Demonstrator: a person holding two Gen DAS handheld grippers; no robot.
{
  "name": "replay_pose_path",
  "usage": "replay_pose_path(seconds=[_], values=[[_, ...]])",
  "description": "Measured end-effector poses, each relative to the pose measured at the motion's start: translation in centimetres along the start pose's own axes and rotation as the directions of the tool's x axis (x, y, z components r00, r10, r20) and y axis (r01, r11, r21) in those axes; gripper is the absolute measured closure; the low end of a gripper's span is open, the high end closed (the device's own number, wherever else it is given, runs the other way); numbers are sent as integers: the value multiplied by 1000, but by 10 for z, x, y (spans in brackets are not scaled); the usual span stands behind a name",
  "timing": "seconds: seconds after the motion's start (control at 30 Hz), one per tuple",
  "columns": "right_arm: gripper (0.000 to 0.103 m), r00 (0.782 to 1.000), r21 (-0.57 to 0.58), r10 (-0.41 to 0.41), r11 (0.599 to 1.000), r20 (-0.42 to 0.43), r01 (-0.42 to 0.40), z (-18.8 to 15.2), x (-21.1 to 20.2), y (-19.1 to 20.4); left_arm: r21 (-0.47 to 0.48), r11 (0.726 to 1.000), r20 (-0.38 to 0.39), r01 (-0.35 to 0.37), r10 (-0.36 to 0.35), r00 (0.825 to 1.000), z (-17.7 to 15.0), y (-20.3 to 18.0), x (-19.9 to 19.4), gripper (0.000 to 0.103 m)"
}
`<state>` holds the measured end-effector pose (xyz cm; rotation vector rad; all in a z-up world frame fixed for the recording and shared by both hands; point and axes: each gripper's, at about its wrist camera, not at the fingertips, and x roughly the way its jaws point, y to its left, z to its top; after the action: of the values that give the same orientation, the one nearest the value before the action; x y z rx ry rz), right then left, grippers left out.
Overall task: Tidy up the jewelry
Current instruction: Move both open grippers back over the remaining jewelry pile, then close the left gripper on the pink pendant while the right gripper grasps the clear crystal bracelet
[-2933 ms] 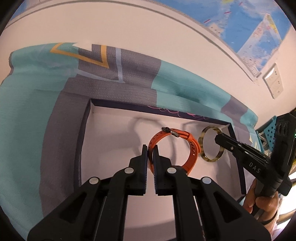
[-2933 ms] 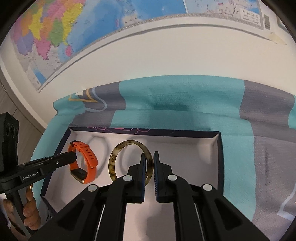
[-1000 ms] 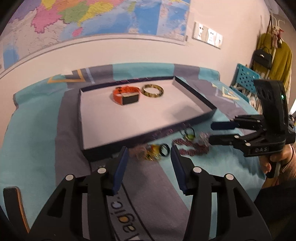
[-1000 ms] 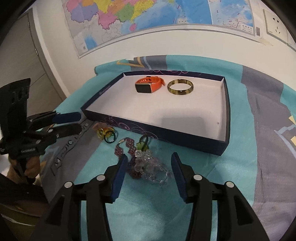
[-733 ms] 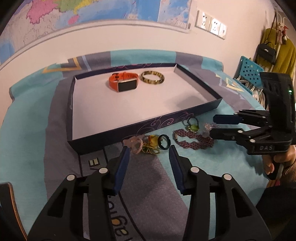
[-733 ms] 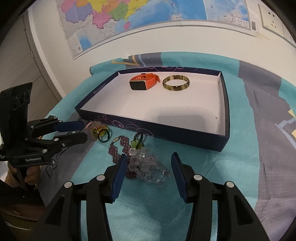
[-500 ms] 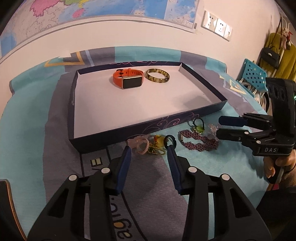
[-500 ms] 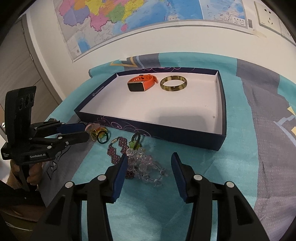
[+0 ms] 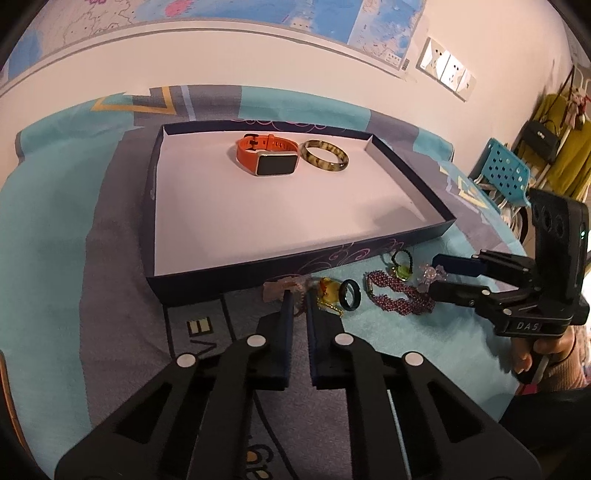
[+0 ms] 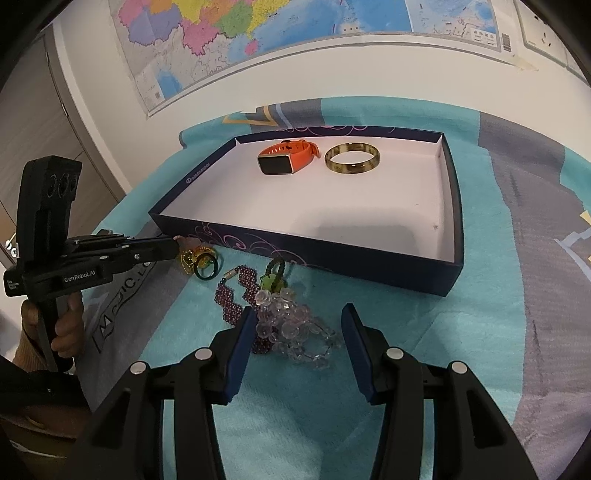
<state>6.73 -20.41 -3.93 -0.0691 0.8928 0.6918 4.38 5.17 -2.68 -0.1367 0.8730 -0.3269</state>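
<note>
So the left gripper (image 9: 298, 301) is stamped "GenRobot.AI" on its side, and its jaws have just snapped nearly together, pinched on a pale pink beaded piece (image 9: 286, 287) lying right against the near wall of the navy tray (image 9: 236, 271); only a narrow slit shows between the blue pads, with the pink beads sitting in it. The right gripper (image 10: 298, 325) reads "DAS" on its body and it's hanging loose, fingers spread about halfway with nothing clamped, poised over a clear crystal bead bracelet (image 10: 295, 326) that sits between the pads without either one touching it. Everything else is easiest to place off that tray: just in front of its near wall, running from the pink piece toward the crystal one, there's a yellow amber-looking ring (image 9: 327, 290), a black ring (image 9: 350, 294), a purple beaded bracelet (image 9: 399, 295) and a small green bead charm on a dark loop (image 9: 402, 265), all on the cloth and outside the tray. Inside the tray, up by its far wall, an orange smartwatch (image 9: 267, 157) sits just beside a tortoiseshell bangle (image 9: 324, 160); whether they touch I can't tell. The tray's left wall has a small printed logo, too tiny to read. Under the tray is a teal and grey cloth (image 10: 517, 258) with big partial lettering, looks like "M…IC" near the left gripper. Behind it all, a wall map (image 10: 258, 33).
</note>
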Motion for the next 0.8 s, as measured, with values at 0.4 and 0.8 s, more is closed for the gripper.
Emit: replay_pose_path(seconds=[0.4, 0.8], values=[[85, 999, 70, 43, 997, 10, -43, 0, -6, -15, -28, 1000, 0, -3, 3, 1000, -2, 10, -5, 98], [95, 998, 88, 56, 994, 35, -59, 1, -16, -19, 1, 998, -35, -56, 56, 998, 0, 5, 9, 98]])
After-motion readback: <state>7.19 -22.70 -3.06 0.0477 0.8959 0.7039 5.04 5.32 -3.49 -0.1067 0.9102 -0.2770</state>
